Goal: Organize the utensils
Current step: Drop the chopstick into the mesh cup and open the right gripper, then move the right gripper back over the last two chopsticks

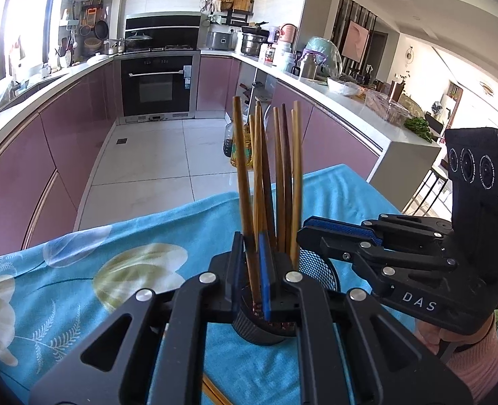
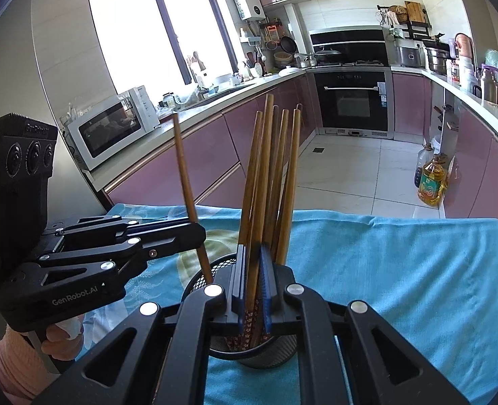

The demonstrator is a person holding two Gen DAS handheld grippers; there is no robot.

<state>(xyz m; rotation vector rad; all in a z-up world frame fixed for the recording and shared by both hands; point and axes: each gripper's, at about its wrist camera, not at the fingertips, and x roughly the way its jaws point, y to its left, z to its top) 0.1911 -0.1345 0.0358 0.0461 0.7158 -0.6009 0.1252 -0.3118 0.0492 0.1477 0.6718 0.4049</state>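
Pink-fronted kitchen cabinets [image 1: 73, 141] and a built-in oven [image 1: 156, 84] surrounded our blue floral tabletop [image 1: 120, 270]. On it stood one black mesh holder [image 2: 249, 347] with several chopsticks [image 2: 275, 182]; our left gripper [image 1: 253, 270] and right gripper [image 2: 253, 280] each pinched one chopstick between its fingers.

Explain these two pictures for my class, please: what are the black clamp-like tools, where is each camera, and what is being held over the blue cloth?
They are hand-held two-finger grippers, one in each of a person's hands, each with a camera looking along its fingers. One picture comes from the left gripper, the other from the right gripper; each also shows the other tool from the side. A black mesh holder of wooden chopsticks stands on a flowered blue cloth. Each gripper is shut on one chopstick, its lower end at the holder.
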